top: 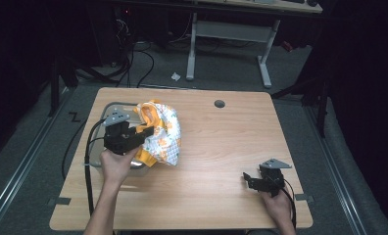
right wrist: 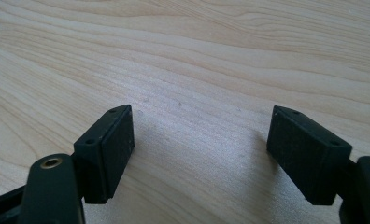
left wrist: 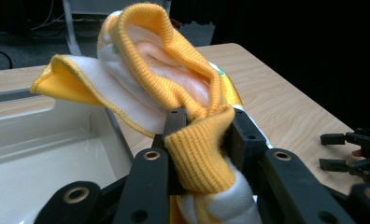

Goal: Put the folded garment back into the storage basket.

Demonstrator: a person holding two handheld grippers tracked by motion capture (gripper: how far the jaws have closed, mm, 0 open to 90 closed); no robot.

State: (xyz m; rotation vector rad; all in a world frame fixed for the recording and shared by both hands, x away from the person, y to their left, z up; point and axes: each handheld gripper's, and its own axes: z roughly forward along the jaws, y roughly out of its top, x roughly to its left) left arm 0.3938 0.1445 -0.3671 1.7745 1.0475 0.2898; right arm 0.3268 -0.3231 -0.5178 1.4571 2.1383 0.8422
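A small garment [top: 161,132], white with an orange print and yellow ribbed trim, hangs in the air over the table's left part. My left gripper [top: 145,133] is shut on its yellow ribbed edge [left wrist: 199,154], and the cloth [left wrist: 174,70] bunches up above the jaws. Just left of the garment and under it lies a shallow pale tray [top: 111,108], whose white inside [left wrist: 38,154] looks bare. My right gripper [top: 246,179] rests low over the wood near the front right, jaws wide open [right wrist: 202,140] with nothing between them.
The wooden table [top: 221,142] has a round cable hole [top: 219,104] at its back middle. A black cable [top: 88,161] trails from the left gripper off the front edge. Behind the table stand a white desk frame [top: 229,36] and floor cables.
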